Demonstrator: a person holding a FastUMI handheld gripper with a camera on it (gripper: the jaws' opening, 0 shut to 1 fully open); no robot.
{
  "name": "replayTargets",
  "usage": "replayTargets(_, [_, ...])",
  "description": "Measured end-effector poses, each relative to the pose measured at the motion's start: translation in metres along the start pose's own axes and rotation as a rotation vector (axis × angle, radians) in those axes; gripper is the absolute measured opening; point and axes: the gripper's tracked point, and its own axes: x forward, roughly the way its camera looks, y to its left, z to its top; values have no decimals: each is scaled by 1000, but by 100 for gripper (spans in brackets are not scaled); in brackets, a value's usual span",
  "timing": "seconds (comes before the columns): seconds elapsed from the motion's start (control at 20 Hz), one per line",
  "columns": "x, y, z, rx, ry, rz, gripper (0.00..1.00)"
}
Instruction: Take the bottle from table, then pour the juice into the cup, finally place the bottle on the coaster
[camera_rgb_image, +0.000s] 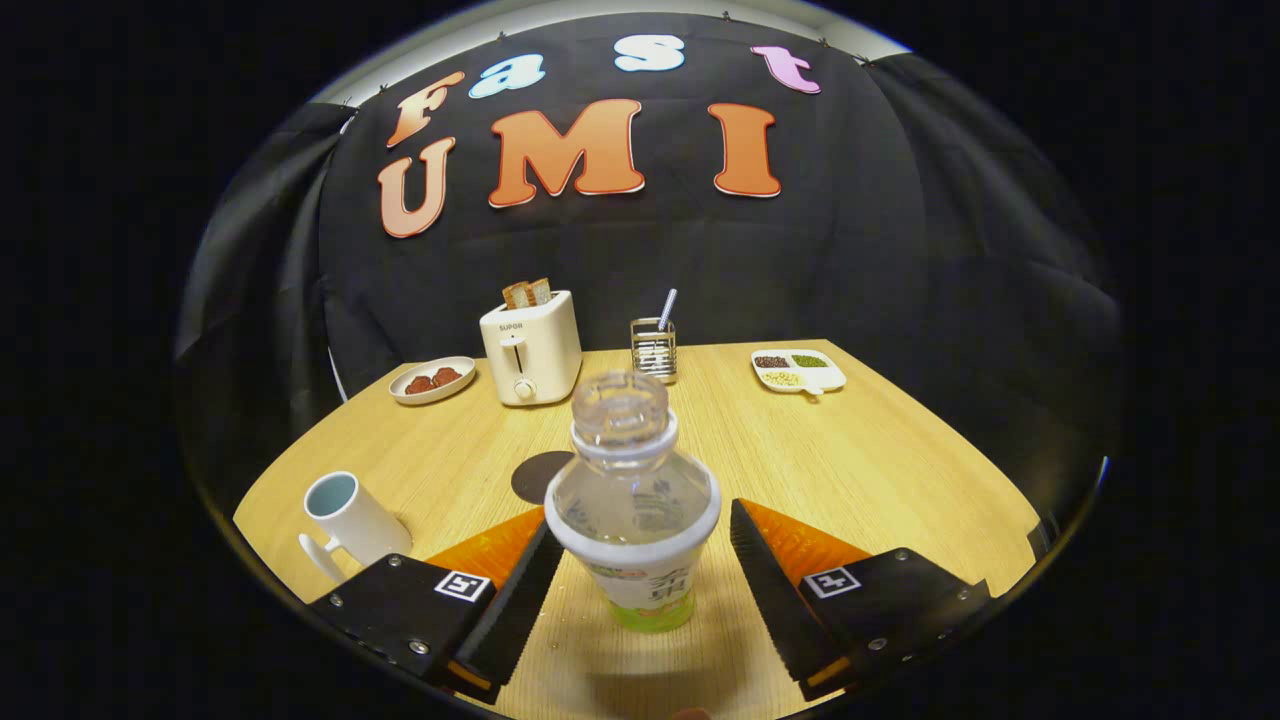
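A clear uncapped bottle (633, 470) with a white-and-green label stands upright on the wooden table (860, 450). It is between the fingers of my gripper (642, 515), which is open. Each finger flanks the bottle's shoulder closely, and the right one shows a narrow gap. A white cup (352, 520) with a pale blue inside stands to the left, just beyond the left finger (520, 590). A dark round coaster (532, 478) lies flat behind the bottle to its left, partly hidden by it.
At the back of the table stand a cream toaster (530, 350) with toast in it, a small plate (432, 380) with reddish food, a metal holder (654, 350) with a utensil, and a divided dish (798, 370) of beans. Black cloth walls surround the table.
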Motion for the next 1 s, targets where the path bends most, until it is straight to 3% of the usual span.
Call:
replayTargets(0.3, [10,1,-28,-12,60,22,97])
replayTargets(0.45, [14,4,-29,-14,81,31,67])
replayTargets(0.65, [4,15,-19,-5,125,36,57])
replayTargets(1.0, [-11,49,27,-129,122,-6,56])
